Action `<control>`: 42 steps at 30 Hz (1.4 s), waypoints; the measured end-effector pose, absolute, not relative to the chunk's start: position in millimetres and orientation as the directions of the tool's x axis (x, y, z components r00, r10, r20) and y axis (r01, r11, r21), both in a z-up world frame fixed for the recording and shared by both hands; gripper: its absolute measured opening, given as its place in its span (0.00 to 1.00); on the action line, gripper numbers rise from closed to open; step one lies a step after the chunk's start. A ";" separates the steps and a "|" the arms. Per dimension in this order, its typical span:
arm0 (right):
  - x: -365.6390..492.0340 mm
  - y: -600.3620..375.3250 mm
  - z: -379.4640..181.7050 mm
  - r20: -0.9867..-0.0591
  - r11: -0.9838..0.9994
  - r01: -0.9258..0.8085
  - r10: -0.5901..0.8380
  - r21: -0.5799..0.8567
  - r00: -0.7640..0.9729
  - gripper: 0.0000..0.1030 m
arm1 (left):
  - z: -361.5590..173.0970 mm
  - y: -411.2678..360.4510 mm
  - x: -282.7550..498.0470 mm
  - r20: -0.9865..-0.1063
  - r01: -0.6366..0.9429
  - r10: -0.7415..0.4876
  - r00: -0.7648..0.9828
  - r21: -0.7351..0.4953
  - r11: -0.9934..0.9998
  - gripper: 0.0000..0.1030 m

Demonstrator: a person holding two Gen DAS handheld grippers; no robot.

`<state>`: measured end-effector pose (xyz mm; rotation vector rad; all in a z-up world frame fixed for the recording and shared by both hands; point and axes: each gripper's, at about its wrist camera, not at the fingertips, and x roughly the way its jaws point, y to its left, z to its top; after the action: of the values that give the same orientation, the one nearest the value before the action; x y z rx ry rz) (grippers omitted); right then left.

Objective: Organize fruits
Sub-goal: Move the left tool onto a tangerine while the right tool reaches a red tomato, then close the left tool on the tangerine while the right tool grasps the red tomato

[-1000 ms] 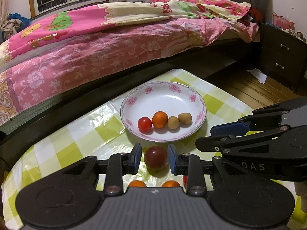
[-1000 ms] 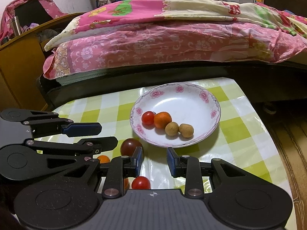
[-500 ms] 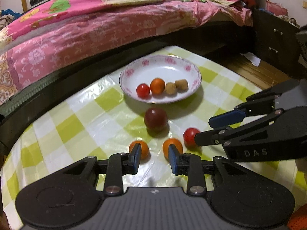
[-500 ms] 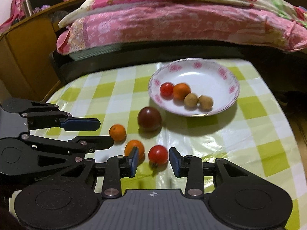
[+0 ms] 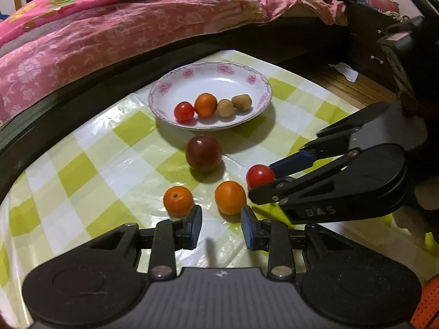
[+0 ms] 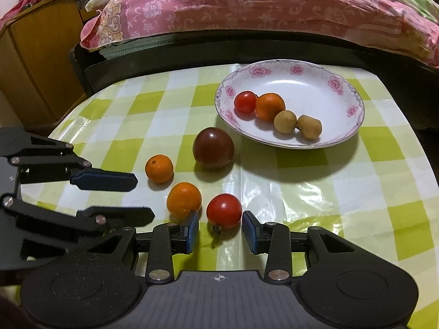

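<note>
Nearest to me, my right claw stands open just short of the red tomato on the checked tablecloth, with empty cloth between its blue pads; its jaws have just been opening and hold nothing. My left claw is also open and empty, its left pad just beside one small orange, while the other orange lies just ahead of the gap. From my left view, the right claw's two fingers reach in from the side and the tomato sits at their tips, partly hidden by the lower one. The two oranges crowd close on the tomato's left. Past them lies a bigger dark purple-red fruit, between the loose fruit and the plate. Farther on is the white plate with pink flowers on its rim. In it, in a row, lie a red tomato, an orange touching it, and two small brown fruits. Behind the table stands a bed with a pink flowered cover
</note>
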<state>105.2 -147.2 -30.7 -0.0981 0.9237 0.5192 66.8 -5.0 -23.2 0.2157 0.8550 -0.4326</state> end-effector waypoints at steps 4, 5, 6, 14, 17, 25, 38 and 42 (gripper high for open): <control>107.7 -146.4 -34.7 -0.789 0.868 -0.480 0.383 0.130 0.480 0.27 | -28.2 -11.1 72.3 -0.774 0.467 -0.290 0.563 0.007 0.884 0.38; 107.7 -145.8 -34.8 -0.793 0.868 -0.483 0.373 0.115 0.482 0.23 | -29.4 -12.5 73.5 -0.775 0.468 -0.290 0.561 0.007 0.884 0.38; 107.7 -146.6 -34.4 -0.796 0.866 -0.488 0.372 0.111 0.478 0.23 | -30.2 -13.5 75.1 -0.777 0.469 -0.291 0.558 0.005 0.883 0.38; 111.3 -164.8 -30.6 -0.801 0.885 -0.445 0.364 0.138 0.476 0.23 | -39.7 -26.2 84.8 -0.784 0.480 -0.278 0.555 0.029 0.877 0.43; 113.4 -170.3 -30.9 -0.803 0.894 -0.426 0.353 0.138 0.480 0.23 | -40.8 -26.9 90.9 -0.782 0.467 -0.276 0.558 0.021 0.884 0.43; 115.4 -177.2 -30.9 -0.807 0.900 -0.408 0.352 0.153 0.475 0.24 | -50.1 -31.3 94.0 -0.795 0.456 -0.261 0.548 0.022 0.890 0.42; 115.4 -176.2 -29.9 -0.804 0.899 -0.409 0.355 0.155 0.477 0.24 | -39.8 -28.9 96.5 -0.787 0.439 -0.281 0.550 -0.014 0.899 0.38; 117.3 -179.3 -24.2 -0.793 0.903 -0.397 0.360 0.164 0.491 0.24 | -29.3 -27.6 100.8 -0.768 0.429 -0.290 0.571 -0.022 0.903 0.38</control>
<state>117.3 -179.3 -24.2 -0.0426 0.9527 0.4602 100.8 -27.6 -29.3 0.1744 0.8654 -0.4244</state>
